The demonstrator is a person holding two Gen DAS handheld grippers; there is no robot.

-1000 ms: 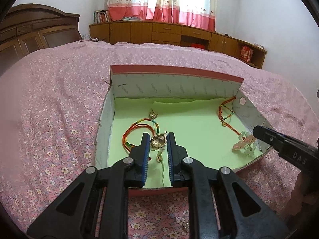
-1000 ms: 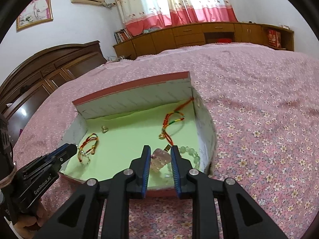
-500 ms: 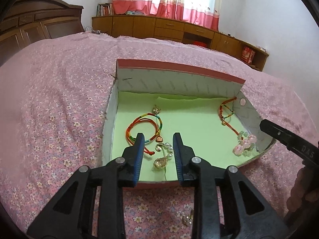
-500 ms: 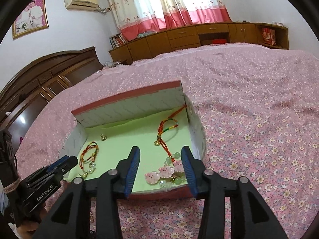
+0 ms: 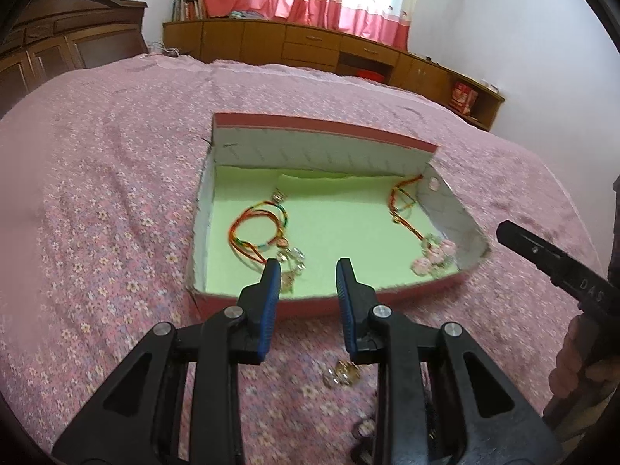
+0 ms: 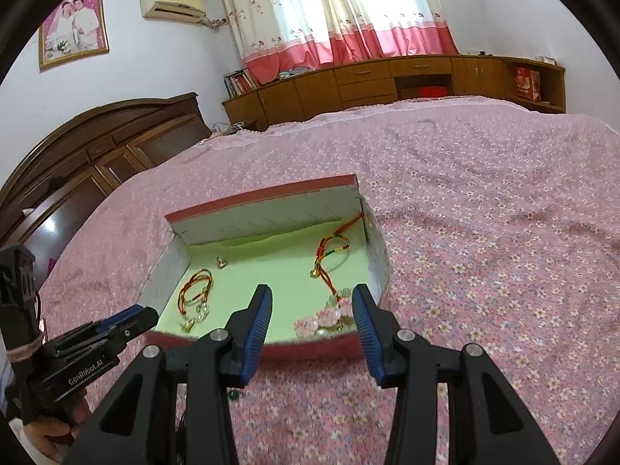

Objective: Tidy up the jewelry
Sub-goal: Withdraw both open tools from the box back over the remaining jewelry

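Bedroom with a pink floral bed and wooden furniture

A pink flowered bedspread (image 6: 484, 201) covers the bed. Beyond it, a low wooden cabinet run (image 6: 387, 77) lines the white wall under a bright window hung with white-and-pink curtains (image 6: 341, 11). A dark wooden wardrobe (image 6: 97, 147) stands to the left, with a framed wedding portrait (image 6: 73, 29) and an air conditioner (image 6: 172, 6) above.

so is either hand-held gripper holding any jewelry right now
Nothing is held: the left hand-held gripper and right hand-held gripper are both open and empty.
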